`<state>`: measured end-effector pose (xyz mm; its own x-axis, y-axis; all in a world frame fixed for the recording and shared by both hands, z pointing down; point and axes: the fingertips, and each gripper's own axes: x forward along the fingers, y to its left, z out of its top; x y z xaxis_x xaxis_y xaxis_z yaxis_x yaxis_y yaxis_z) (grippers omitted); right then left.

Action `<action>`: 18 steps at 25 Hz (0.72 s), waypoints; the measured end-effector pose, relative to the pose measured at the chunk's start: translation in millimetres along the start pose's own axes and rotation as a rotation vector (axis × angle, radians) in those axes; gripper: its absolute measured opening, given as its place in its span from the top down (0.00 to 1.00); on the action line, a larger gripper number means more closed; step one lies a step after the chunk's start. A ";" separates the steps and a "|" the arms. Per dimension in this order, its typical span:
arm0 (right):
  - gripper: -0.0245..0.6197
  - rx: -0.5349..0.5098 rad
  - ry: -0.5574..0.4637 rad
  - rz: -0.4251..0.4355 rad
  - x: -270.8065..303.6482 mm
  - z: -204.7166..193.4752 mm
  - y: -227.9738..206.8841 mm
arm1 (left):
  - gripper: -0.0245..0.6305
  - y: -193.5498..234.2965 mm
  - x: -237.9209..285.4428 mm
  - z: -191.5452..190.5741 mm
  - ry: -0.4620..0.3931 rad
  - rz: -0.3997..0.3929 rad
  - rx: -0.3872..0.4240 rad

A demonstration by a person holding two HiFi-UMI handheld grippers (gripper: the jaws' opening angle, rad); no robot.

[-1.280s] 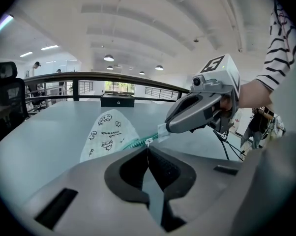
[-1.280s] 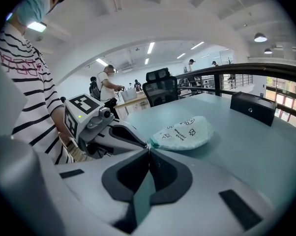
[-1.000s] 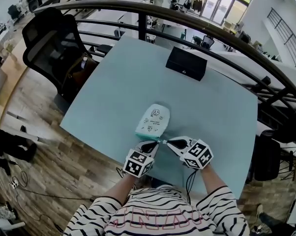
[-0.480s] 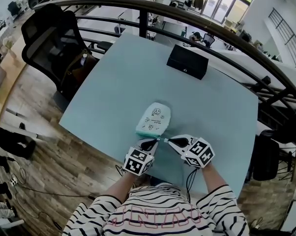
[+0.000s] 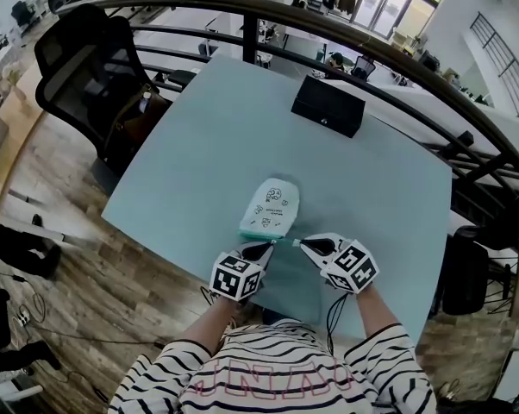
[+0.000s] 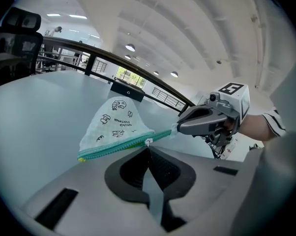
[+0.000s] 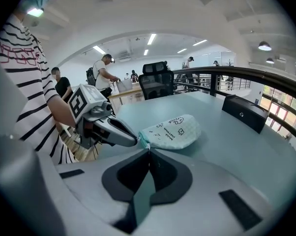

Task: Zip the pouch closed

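Observation:
A pale mint pouch with small black drawings lies on the light blue table near its front edge, and its teal zipper faces me. My left gripper is shut on the small white zipper pull, which sits near the zipper's right end. My right gripper is shut on the pouch's corner at that same end. In the left gripper view the right gripper pinches the tip of the teal strip. The two sets of fingertips almost meet.
A black box sits at the table's far edge. A black office chair stands off the table's left side, and a dark railing curves behind. People stand far off in the right gripper view.
The left gripper has rolled a little, and its marker cube sits slightly further left. The pouch and the right gripper have hardly moved.

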<state>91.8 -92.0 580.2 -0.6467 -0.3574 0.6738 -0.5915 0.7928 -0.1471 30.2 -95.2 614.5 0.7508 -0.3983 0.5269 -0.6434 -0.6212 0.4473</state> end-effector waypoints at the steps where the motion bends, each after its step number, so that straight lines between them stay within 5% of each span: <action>1: 0.92 0.003 0.001 -0.004 -1.8 -0.8 -1.8 | 0.93 2.8 -0.4 -0.6 0.004 0.007 0.000; 18: 0.92 0.030 0.005 -0.040 -4.6 -11.8 -16.2 | 0.93 40.1 -6.3 -10.2 0.024 0.143 -0.028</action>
<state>110.0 -97.4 588.0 -0.6194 -0.3862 0.6835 -0.6312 0.7627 -0.1411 -1.9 -110.7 636.5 0.6475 -0.4647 0.6039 -0.7478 -0.5399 0.3864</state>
